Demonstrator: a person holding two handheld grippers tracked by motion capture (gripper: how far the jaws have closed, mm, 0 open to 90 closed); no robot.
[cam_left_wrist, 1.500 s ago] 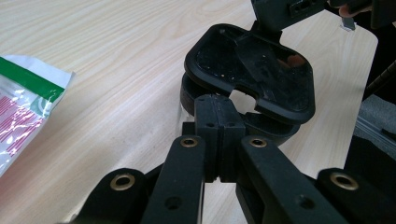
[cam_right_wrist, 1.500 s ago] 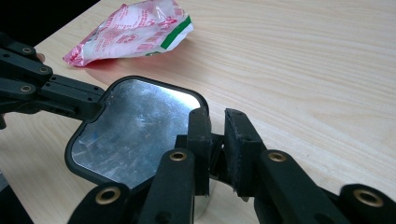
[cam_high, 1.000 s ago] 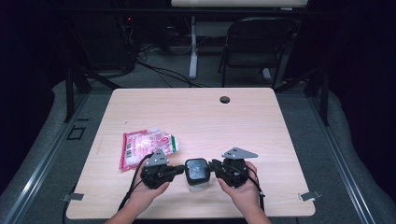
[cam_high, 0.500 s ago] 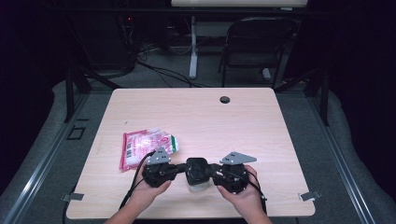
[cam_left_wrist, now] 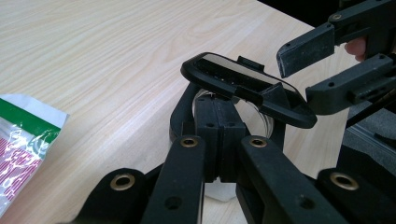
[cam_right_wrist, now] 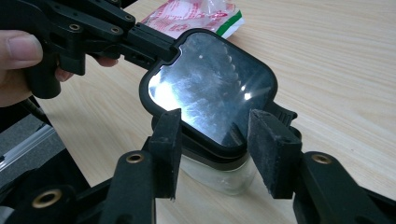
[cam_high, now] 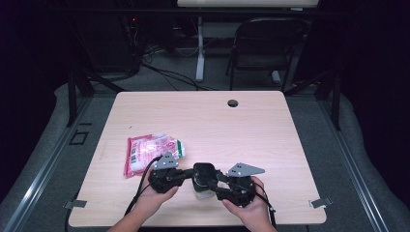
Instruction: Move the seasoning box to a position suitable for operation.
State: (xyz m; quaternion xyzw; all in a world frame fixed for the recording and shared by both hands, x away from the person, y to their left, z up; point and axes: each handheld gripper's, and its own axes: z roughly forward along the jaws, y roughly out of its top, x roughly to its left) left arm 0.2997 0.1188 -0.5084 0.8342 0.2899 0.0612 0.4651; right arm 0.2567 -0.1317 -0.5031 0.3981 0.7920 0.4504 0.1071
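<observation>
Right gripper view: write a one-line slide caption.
Open right gripper faces a clear jar's tilted black lid, held by the left gripper; snack packet behind.

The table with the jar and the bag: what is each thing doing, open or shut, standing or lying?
Clear plastic jar: upright on the table.
Black-rimmed hinged lid: tilted up, open.
Red and white plastic packet: lying flat, untouched.
Left gripper: shut on the jar's lid part.
Right gripper: jaws just opened, straddling the lid without pressing.
</observation>
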